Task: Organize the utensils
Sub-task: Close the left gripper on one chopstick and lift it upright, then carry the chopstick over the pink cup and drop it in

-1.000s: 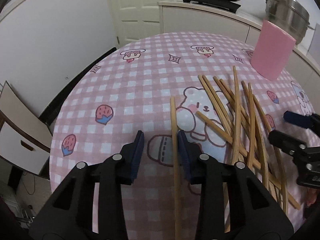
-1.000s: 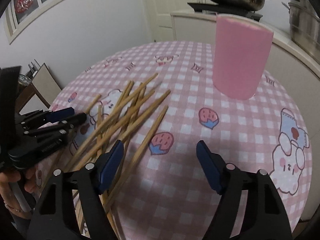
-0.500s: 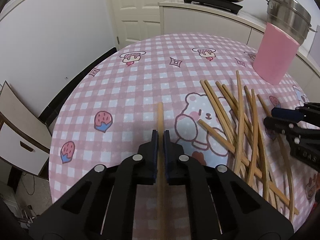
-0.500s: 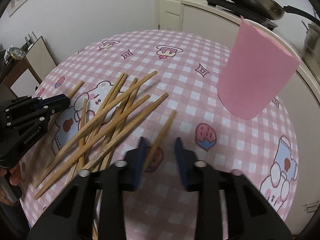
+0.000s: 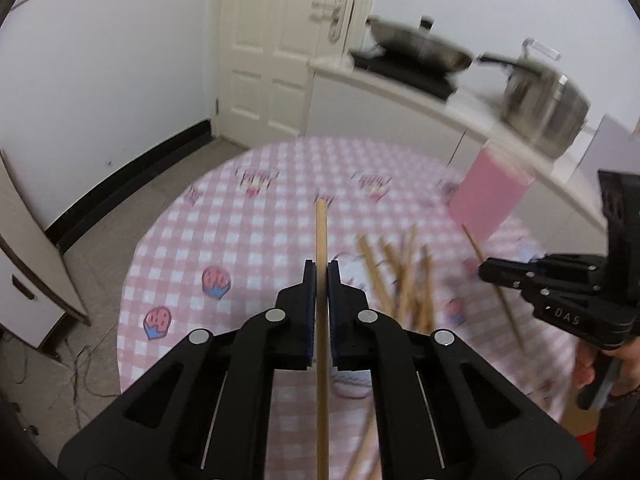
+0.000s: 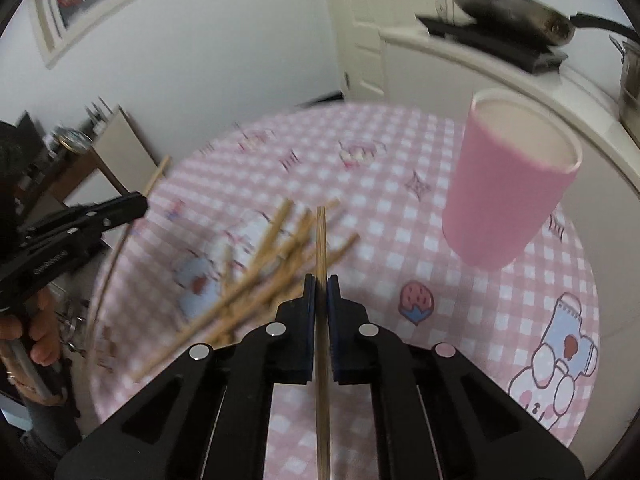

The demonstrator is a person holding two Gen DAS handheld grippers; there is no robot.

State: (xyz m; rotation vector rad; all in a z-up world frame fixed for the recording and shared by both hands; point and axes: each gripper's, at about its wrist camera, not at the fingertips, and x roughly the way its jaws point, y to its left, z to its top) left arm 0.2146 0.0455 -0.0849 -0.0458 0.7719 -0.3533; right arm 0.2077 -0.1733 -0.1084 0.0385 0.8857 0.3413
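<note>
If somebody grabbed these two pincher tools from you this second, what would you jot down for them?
Left gripper: shut on one chopstick, lifted above the table.
Right gripper: shut on another chopstick, also off the table.
Pink cup: upright on the far right of the table, nearest the right gripper; no chopsticks visible inside it.
Pile of loose chopsticks: lying crossed on the tablecloth between the grippers.
Done: one chopstick picked up in each gripper.
Left: probably drop both into the cup, then clear the pile the same way.
</note>
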